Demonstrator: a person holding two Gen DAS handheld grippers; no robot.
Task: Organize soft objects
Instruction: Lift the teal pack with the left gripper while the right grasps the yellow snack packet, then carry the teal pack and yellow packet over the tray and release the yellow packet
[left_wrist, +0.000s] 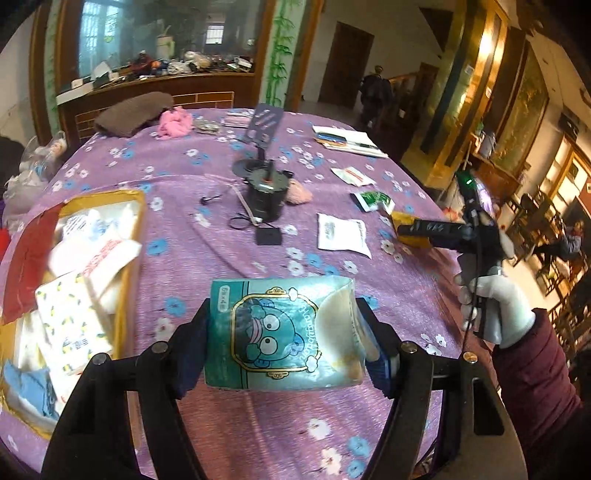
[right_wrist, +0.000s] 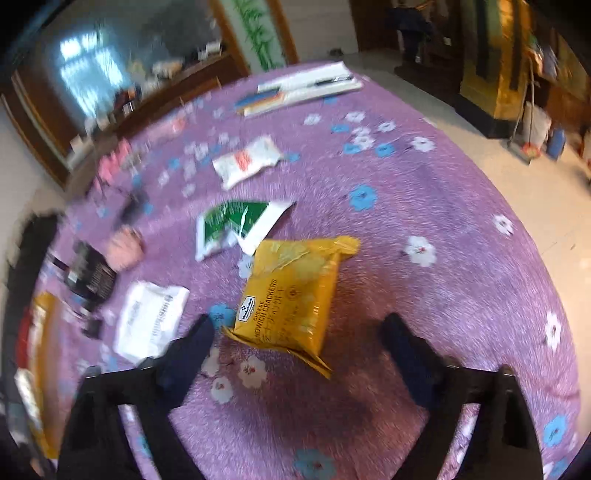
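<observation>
A teal cartoon-printed soft tissue pack (left_wrist: 284, 332) is clamped between the left gripper (left_wrist: 288, 339) pads above the purple flowered tablecloth (left_wrist: 207, 177). A yellow foil cracker packet (right_wrist: 291, 295) lies between the right gripper's (right_wrist: 299, 332) spread, untouching fingers. Farther left, a gold-edged open box (left_wrist: 129, 229) is seen.

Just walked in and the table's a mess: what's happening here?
A person is sorting soft packets with two handheld grippers. The left gripper is clamped on a teal tissue pack, lifted over the purple tablecloth near the open box of packets. The right gripper is open around a yellow cracker packet lying on the cloth.
</observation>
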